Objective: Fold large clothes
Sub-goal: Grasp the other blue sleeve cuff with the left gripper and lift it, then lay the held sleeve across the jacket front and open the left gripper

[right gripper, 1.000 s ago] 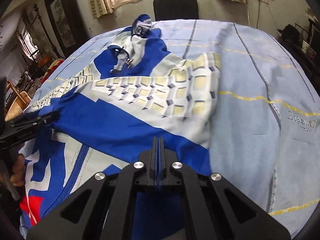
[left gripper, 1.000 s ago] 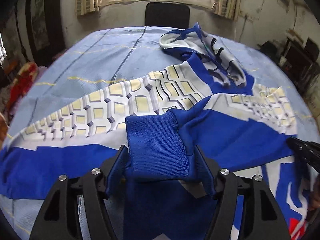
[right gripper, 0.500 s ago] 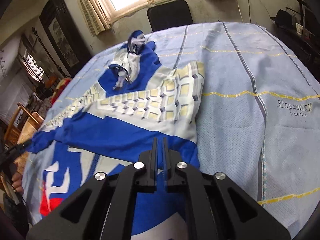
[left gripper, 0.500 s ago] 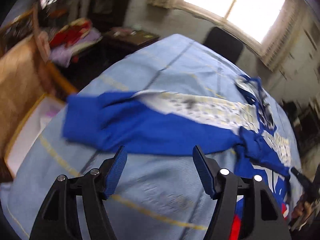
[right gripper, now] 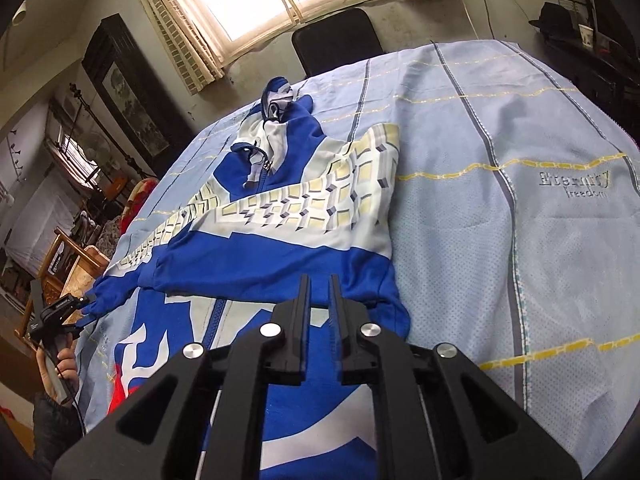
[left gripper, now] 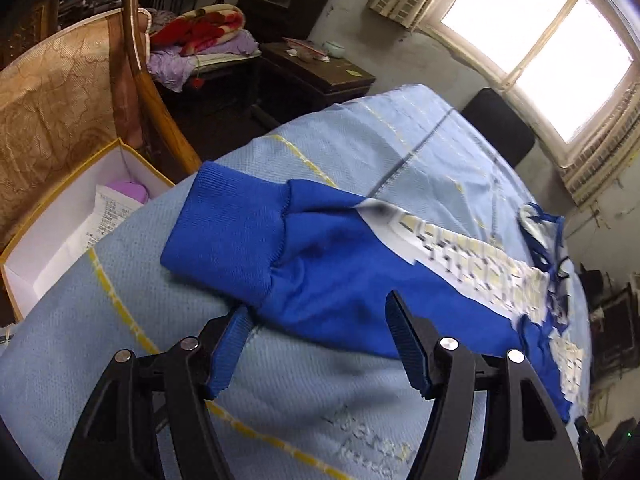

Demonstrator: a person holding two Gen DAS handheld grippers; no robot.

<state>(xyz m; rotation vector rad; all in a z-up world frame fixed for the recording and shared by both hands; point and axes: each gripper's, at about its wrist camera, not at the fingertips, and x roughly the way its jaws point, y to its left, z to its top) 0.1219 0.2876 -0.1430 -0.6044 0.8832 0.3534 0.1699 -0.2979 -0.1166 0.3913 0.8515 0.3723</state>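
A blue, white and cream zip jacket lies spread on a table under a light blue cloth. Its left sleeve stretches out sideways, with the blue ribbed cuff lying flat near the table's left edge. My left gripper is open and empty, just in front of the cuff. It also shows in the right wrist view. My right gripper is slightly open with a narrow gap, empty, above the jacket's right side near its hem.
A wooden chair and an open white box with papers stand beside the table's left edge. A black chair stands at the far side under the window. Furniture and bedding fill the room's left.
My left gripper let go of the cuff, which now lies flat with the sleeve stretched out to the left. My right gripper let go of the jacket, opened slightly and lifted back.
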